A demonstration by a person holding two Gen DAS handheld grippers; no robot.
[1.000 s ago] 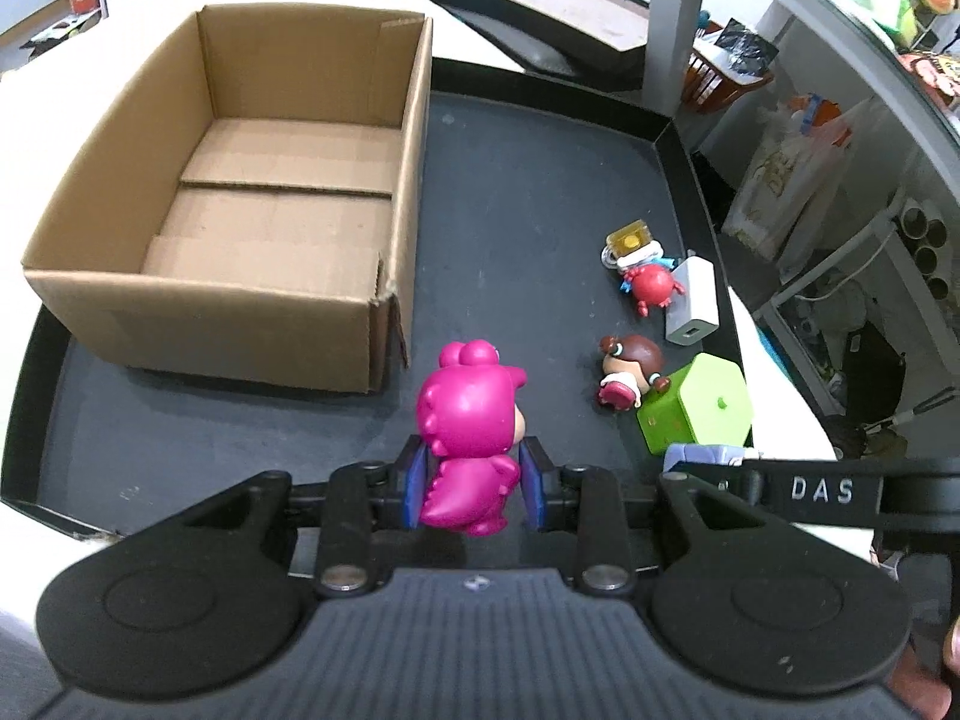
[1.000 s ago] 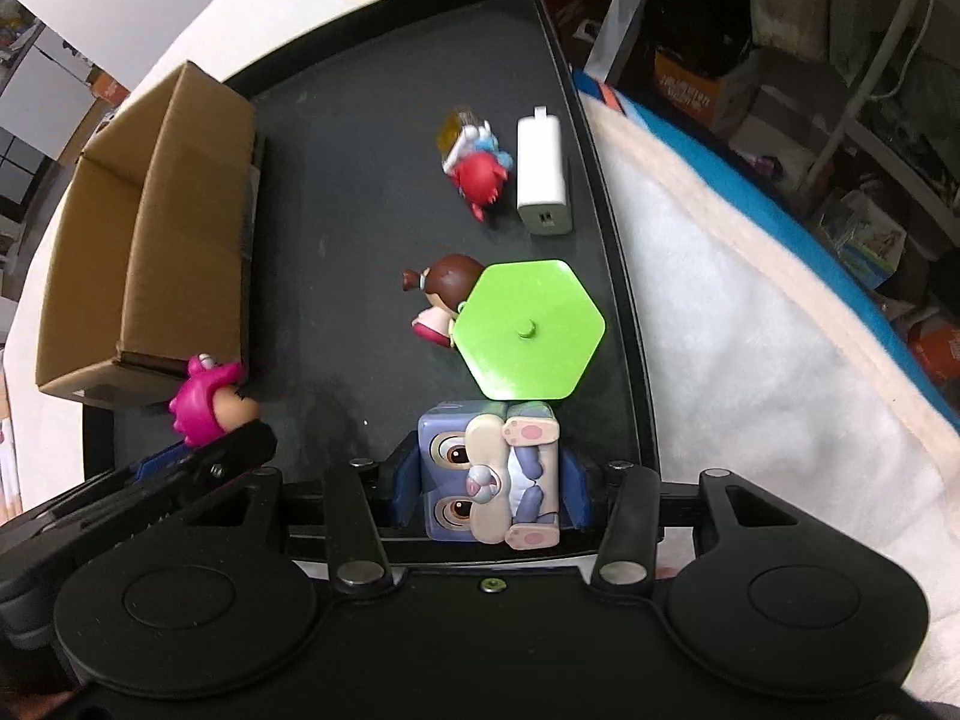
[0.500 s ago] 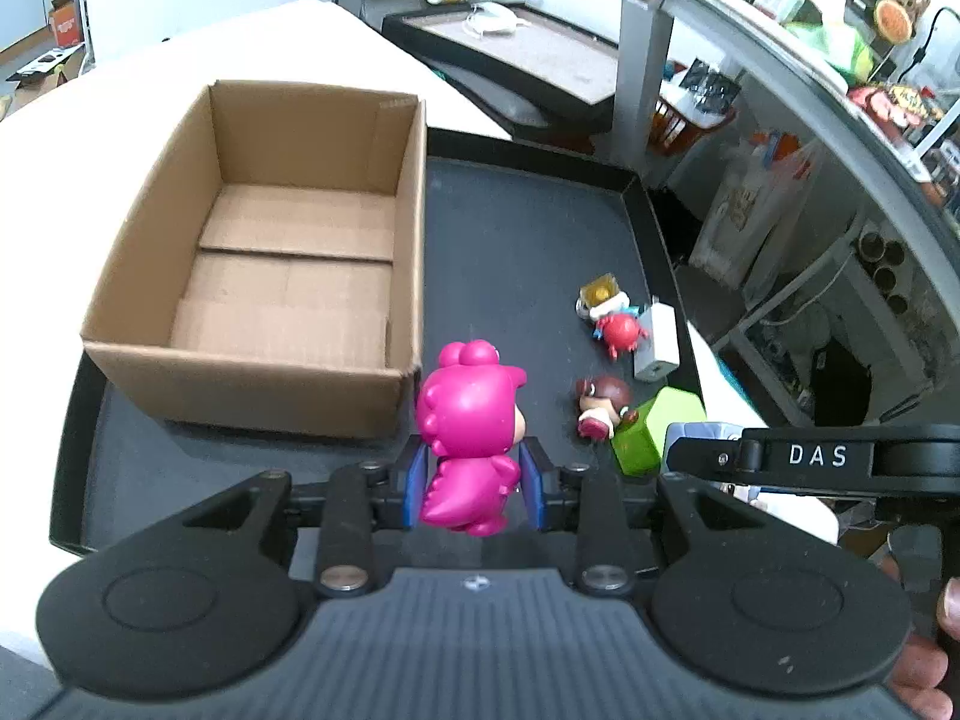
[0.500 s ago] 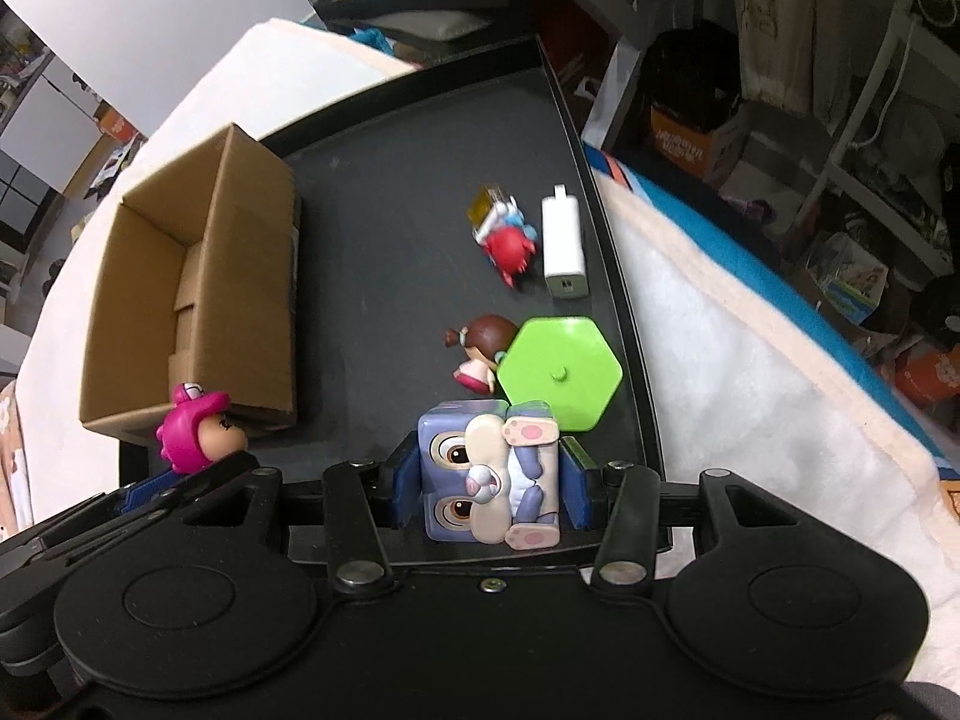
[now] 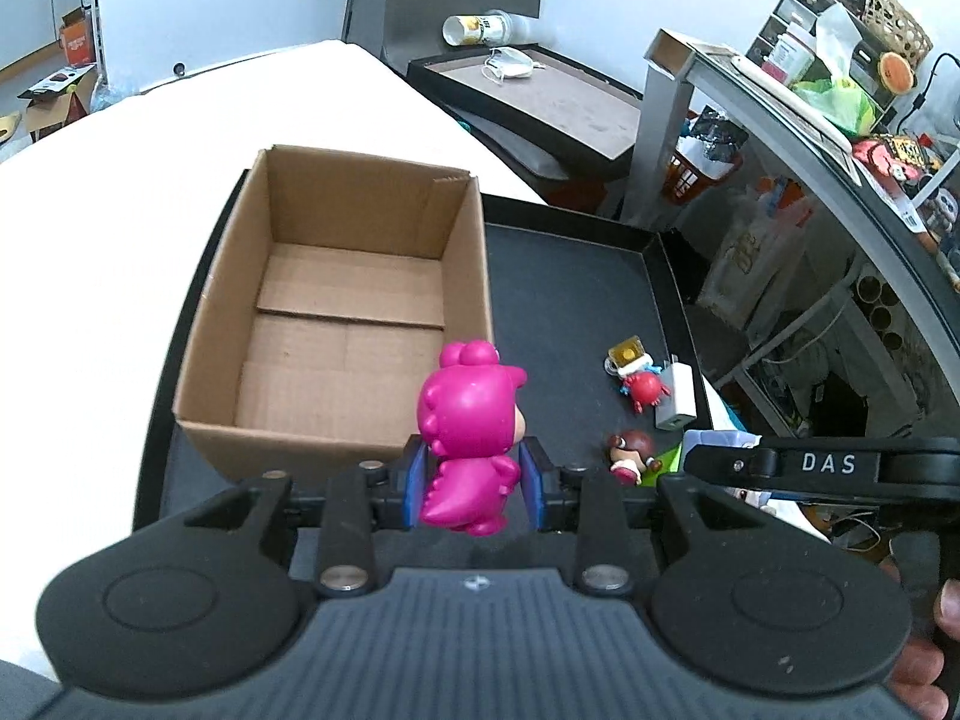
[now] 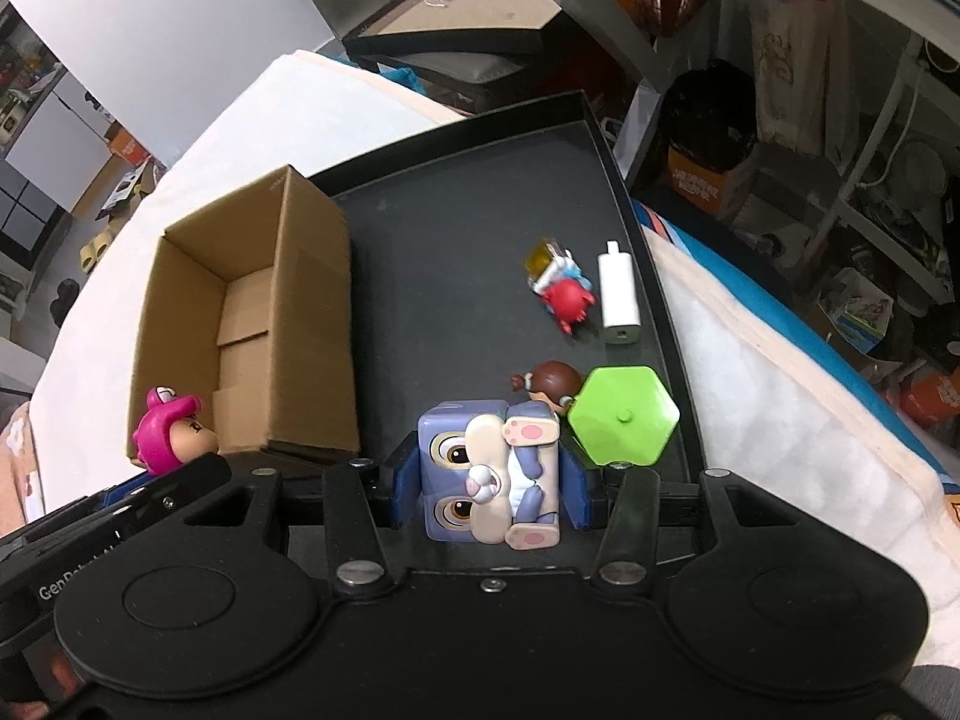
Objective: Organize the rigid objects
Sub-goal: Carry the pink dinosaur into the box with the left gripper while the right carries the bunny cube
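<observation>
Two toys lifted, none boxed: left claw point(image 5: 474, 483) clenched on pink dinosaur figure point(image 5: 471, 438), lower centre; right claw point(image 6: 489, 492) grasping purple bunny cube point(image 6: 489, 471). Cardboard box point(image 5: 336, 312) empty, centre-left. Four items left on black tray point(image 6: 468, 228): red crab figure point(image 6: 565, 299), white charger point(image 6: 618, 294), brown-haired doll point(image 6: 549, 381), green hexagon block point(image 6: 624, 414).

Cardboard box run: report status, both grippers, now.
Left gripper shut on pink figurine, near cardboard box. Right gripper shut on purple cube toy. Box holds nothing visible. Nothing in the way.
</observation>
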